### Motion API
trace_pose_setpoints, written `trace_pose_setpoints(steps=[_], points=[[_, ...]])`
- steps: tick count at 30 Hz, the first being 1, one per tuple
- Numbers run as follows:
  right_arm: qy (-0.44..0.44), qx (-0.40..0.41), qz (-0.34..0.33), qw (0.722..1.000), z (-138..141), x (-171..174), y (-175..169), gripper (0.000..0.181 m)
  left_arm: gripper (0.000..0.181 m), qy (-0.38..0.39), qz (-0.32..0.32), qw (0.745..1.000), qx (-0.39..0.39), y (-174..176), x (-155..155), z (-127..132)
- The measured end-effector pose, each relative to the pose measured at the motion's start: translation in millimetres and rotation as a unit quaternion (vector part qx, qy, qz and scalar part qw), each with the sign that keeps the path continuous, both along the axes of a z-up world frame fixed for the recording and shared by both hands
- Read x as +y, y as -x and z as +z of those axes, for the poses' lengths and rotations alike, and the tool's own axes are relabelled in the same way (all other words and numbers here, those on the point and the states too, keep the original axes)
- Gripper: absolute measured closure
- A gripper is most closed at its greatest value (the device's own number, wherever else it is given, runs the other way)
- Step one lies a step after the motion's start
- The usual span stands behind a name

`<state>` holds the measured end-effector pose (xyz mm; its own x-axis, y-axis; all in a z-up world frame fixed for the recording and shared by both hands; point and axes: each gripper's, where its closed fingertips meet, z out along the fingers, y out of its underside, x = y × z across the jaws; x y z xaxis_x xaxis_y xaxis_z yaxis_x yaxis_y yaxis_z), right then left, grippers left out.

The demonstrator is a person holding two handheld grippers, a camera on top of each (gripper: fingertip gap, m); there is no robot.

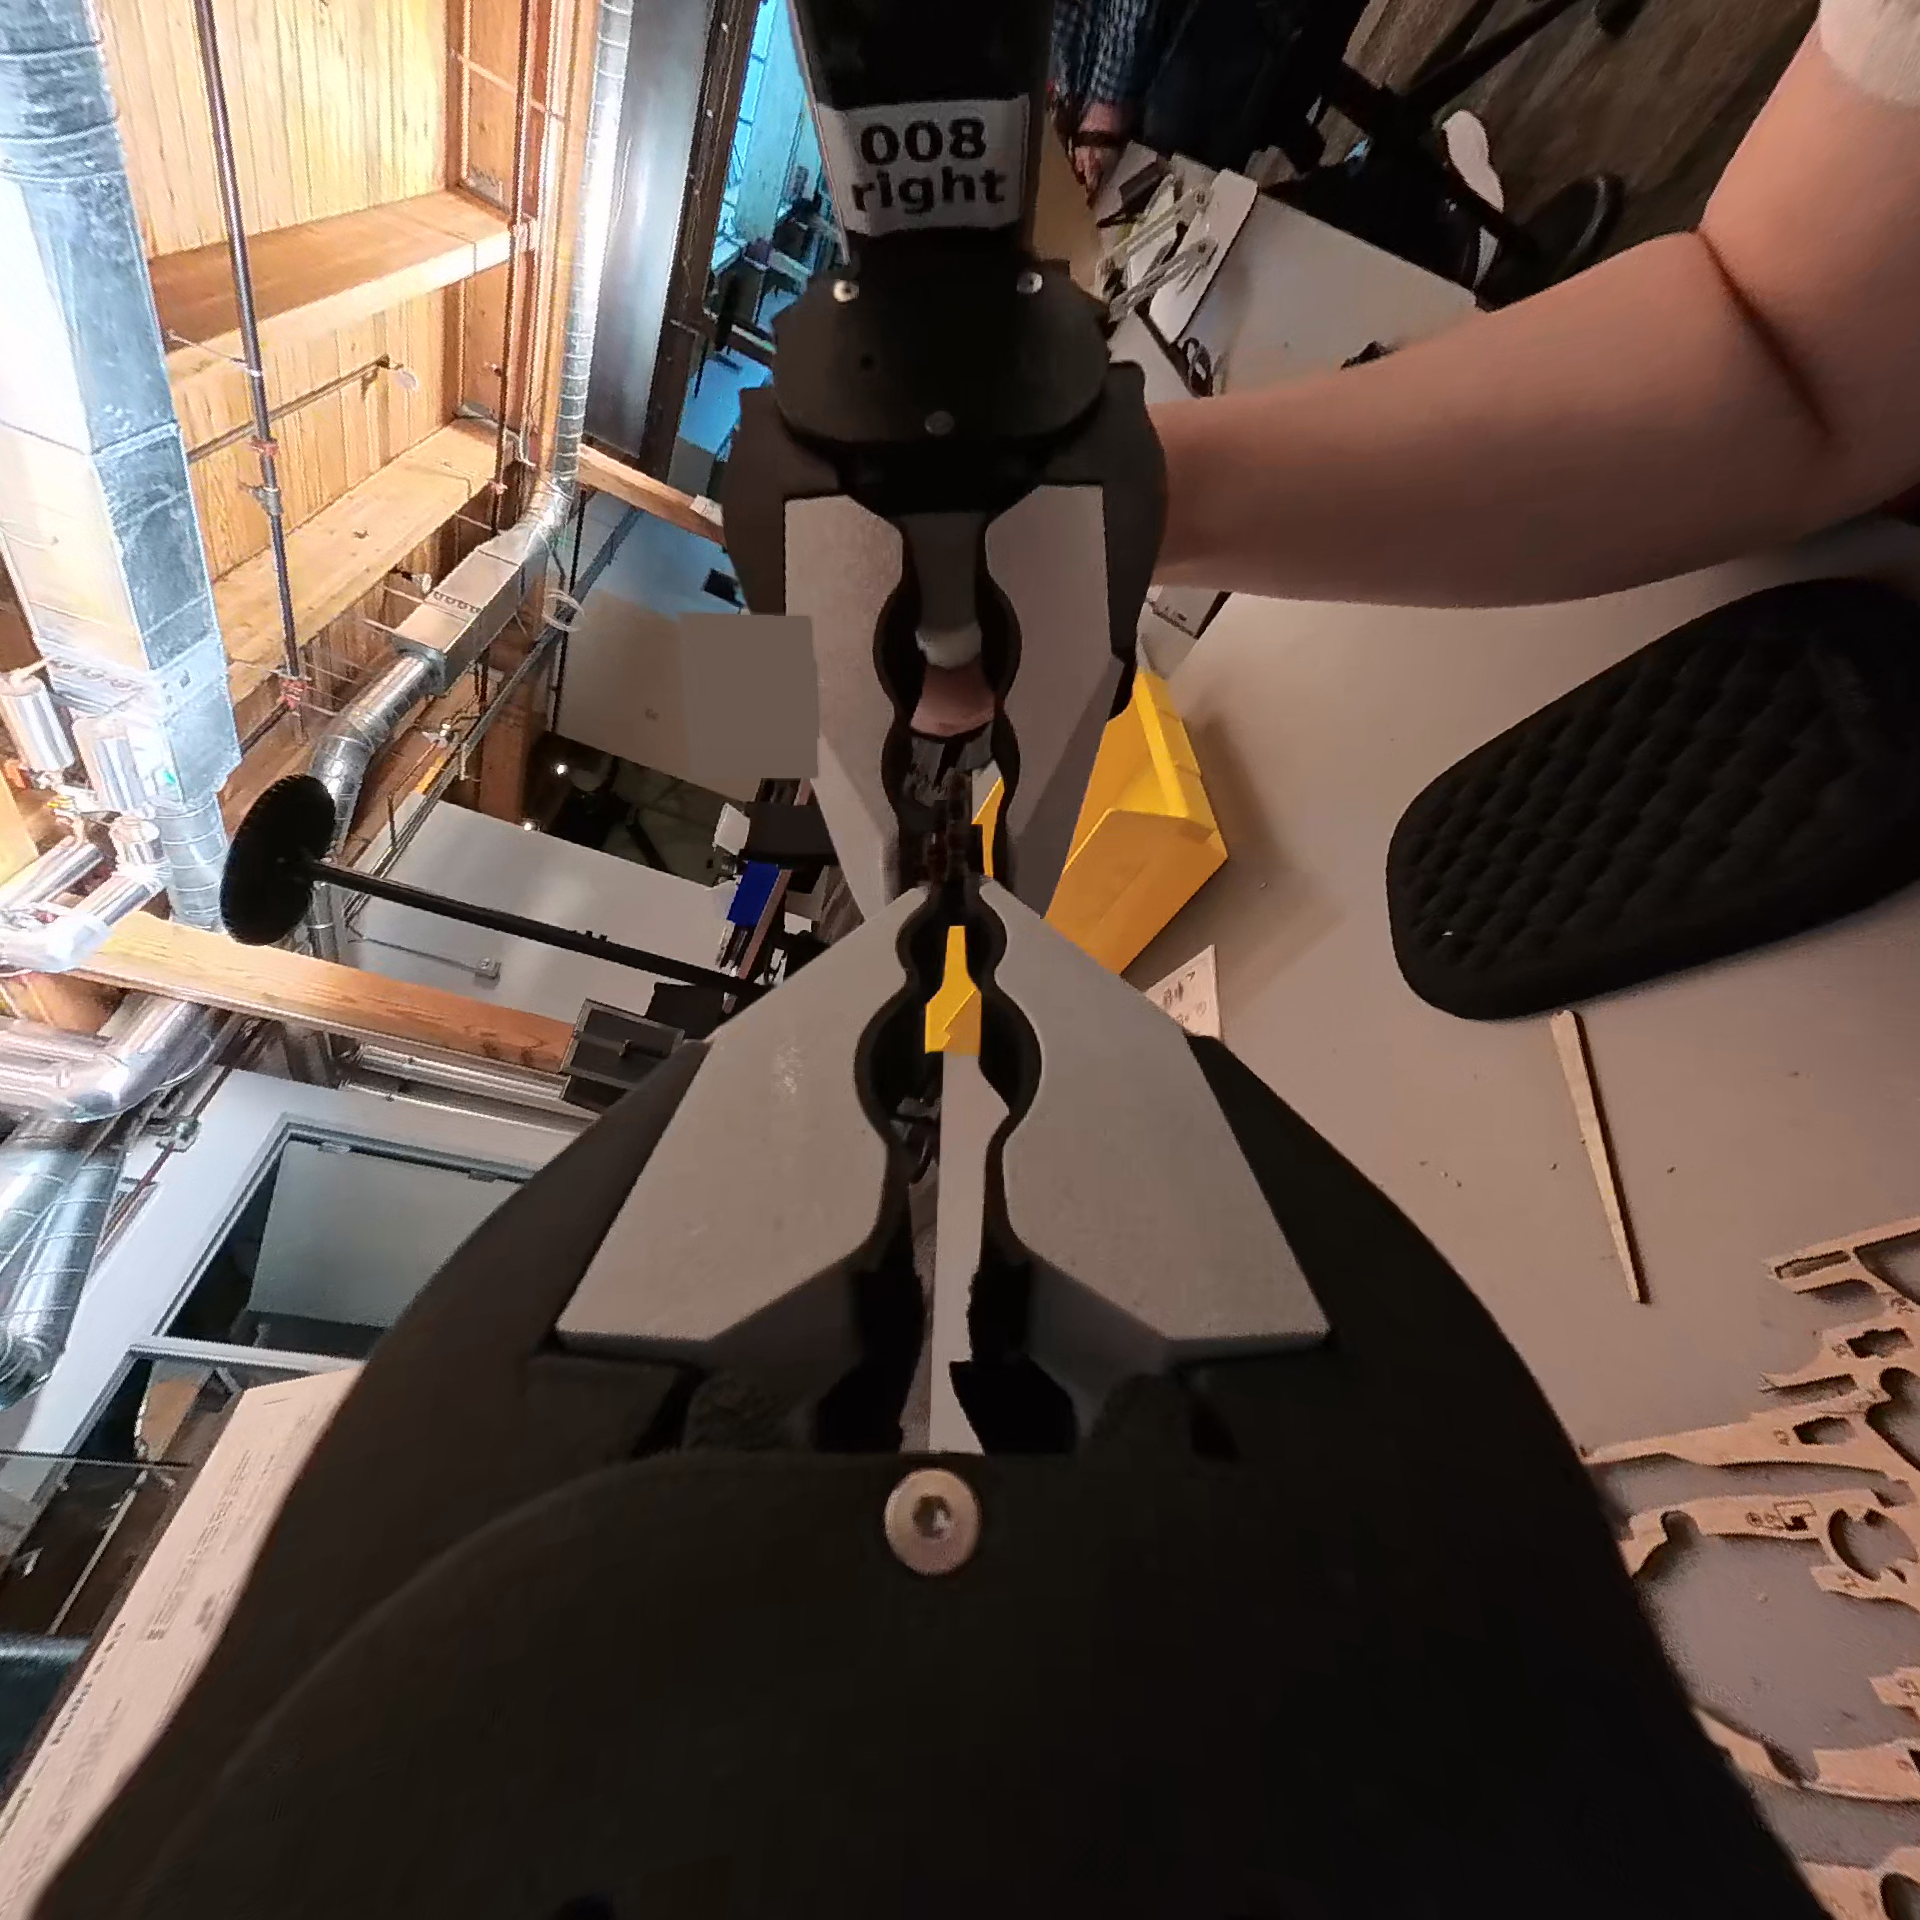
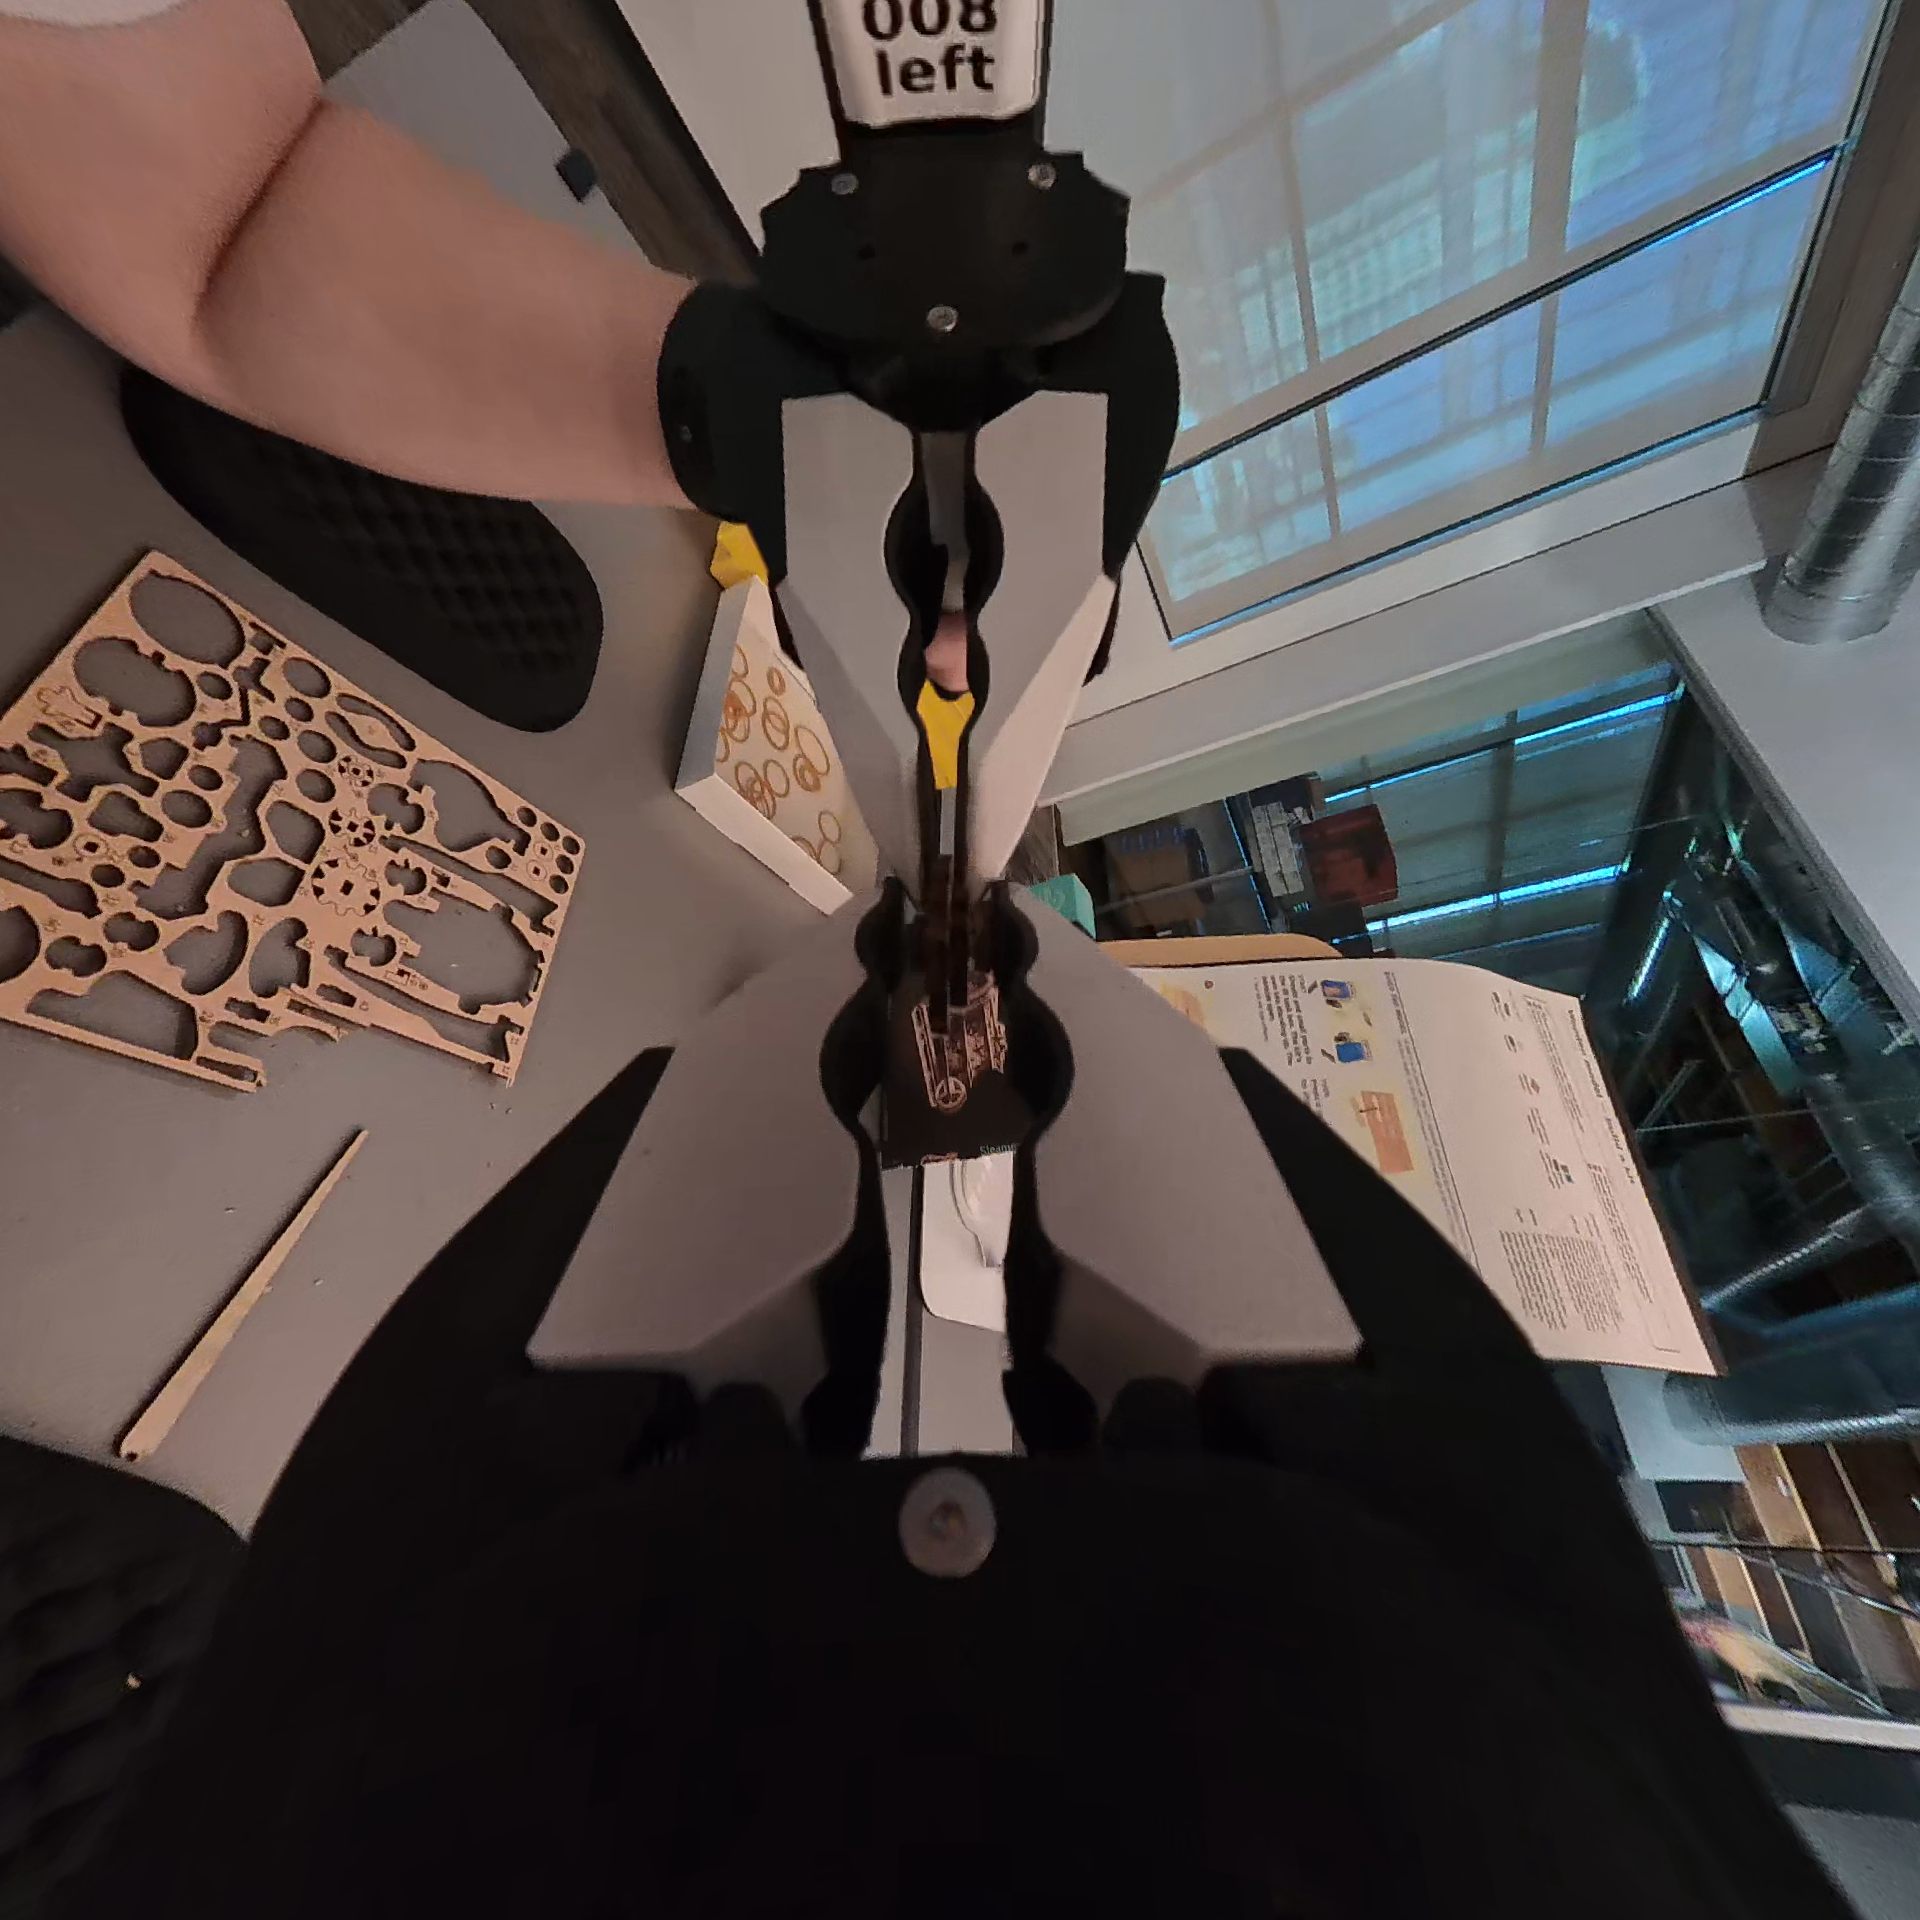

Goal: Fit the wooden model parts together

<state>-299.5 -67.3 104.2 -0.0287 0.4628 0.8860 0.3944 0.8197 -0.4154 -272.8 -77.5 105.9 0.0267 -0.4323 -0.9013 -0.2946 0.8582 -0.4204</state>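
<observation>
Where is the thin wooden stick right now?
The thin wooden stick lies flat on the grey table, lower left in the right wrist view, just below the punched-out wooden parts sheet, untouched by either gripper.

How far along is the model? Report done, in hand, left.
Done: the wooden sheet is mostly punched out. In hand: the left gripper and right gripper meet tip to tip, both shut on small dark wooden parts, apparently pressing them together. Left: whether that joint has seated is hidden by the fingers; a loose wooden strip lies unused on the table.
</observation>
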Motion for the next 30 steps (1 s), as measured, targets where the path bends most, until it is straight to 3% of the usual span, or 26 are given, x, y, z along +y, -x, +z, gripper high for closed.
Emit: trace_pose_setpoints(steps=[8, 14, 27, 30], points=[[-0.005, -0.016, 0.003, 1.000, -2.9, -6.2, -0.2, 0.167, 0.180, 0.001, -0.038, 0.999, -0.006, -2.4, -9.8, -1.2], [0.021, -0.022, 0.016, 0.999, -8.1, -3.9, 0.6, 0.167, 0.181, 0.004, -0.023, 1.000, 0.007, -0.6, -6.7, -5.7], [0.033, -0.018, -0.019, 0.999, -12.0, 16.2, 3.8, 0.169, 0.175, 0.053, 0.013, 0.998, 0.018, 14.2, 4.6, -6.3], [0.026, -0.024, -0.027, 0.999, -14.1, 17.8, 5.1, 0.168, 0.175, 0.034, 0.032, 0.998, 0.030, 10.1, 8.7, -11.2]])
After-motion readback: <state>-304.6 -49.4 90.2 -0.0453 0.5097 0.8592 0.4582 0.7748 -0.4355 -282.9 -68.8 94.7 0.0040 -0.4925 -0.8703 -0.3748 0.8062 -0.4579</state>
